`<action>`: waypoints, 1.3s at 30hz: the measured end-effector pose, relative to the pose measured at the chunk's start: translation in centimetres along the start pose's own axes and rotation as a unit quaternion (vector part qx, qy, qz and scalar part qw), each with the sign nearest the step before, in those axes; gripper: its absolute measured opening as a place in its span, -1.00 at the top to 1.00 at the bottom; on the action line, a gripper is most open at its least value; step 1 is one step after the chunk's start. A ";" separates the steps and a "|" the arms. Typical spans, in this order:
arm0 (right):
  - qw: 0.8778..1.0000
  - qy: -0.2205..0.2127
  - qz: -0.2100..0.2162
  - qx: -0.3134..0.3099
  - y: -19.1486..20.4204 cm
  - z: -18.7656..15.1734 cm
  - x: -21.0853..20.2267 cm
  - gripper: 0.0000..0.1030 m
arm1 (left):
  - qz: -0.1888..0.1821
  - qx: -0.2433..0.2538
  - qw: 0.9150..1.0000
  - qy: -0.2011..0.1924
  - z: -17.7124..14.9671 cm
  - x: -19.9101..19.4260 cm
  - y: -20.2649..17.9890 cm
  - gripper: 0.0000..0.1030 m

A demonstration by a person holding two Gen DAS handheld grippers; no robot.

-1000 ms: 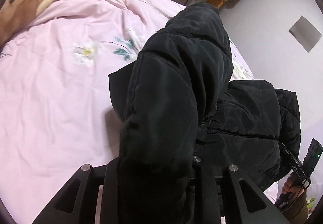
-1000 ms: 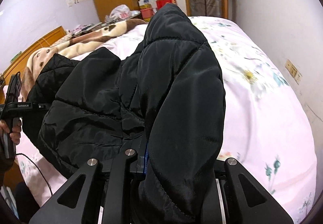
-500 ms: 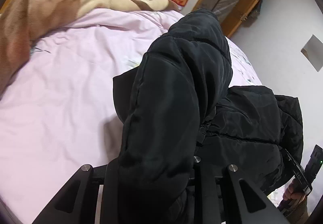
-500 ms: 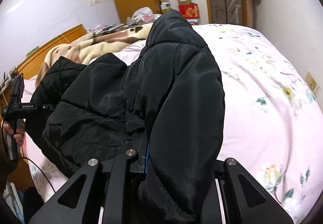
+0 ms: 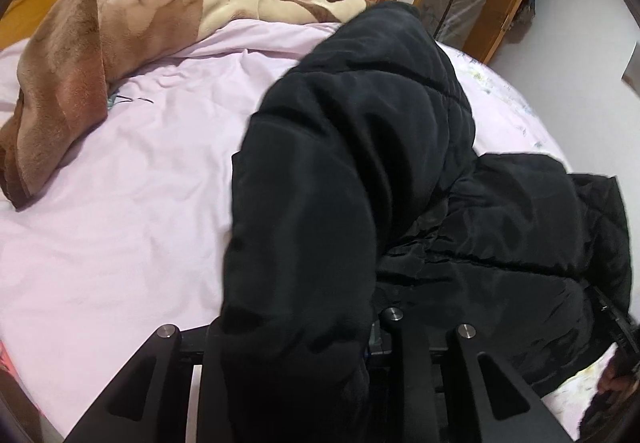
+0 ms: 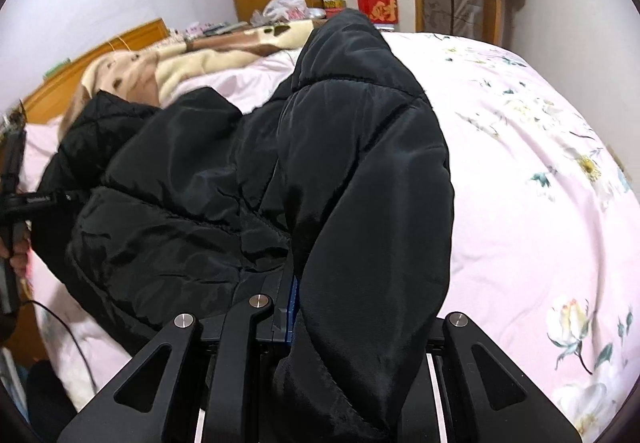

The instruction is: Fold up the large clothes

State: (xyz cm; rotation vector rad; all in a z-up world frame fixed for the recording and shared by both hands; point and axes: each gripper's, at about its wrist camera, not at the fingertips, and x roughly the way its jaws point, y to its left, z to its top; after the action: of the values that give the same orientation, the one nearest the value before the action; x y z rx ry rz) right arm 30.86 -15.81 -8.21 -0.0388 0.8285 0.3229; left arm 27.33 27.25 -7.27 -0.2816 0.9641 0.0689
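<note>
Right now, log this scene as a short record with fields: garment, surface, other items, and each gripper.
garment: black quilted puffer jacket, bunched, partly lifted off the bed
surface: pink floral bed sheet
other items: brown and cream plush blanket lying at the head of the bed; red box against the far wall
left gripper: clamped on a fold of the jacket; its jaws have just been opening a little, fabric between them
right gripper: clamped on another fold of the jacket
fold state: not yet laid flat

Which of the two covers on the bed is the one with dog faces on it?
The brown and cream fleece blanket, bunched by the headboard. The pink sheet under the black jacket has only flowers.
</note>
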 end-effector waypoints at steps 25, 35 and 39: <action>0.996 0.045 -0.078 -0.009 1.3 -1.8 1.6 0.13 | 0.058 0.018 0.998 0.003 -2.5 1.3 0.2 -0.14; 0.991 0.002 -0.132 -0.015 1.7 1.8 -2.8 -0.36 | 0.074 0.005 0.996 -0.040 -0.7 -3.5 -0.5 -0.15; 0.981 -0.051 -0.187 -0.004 1.7 4.6 -5.2 -0.36 | 0.088 -0.006 0.991 -0.096 1.4 -5.7 -1.5 -0.15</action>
State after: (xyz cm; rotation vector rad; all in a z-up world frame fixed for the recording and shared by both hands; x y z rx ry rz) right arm 30.34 -14.81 -1.18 -0.1809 0.7008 -0.0265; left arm 25.45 26.58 -1.61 -0.1959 0.7965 0.2597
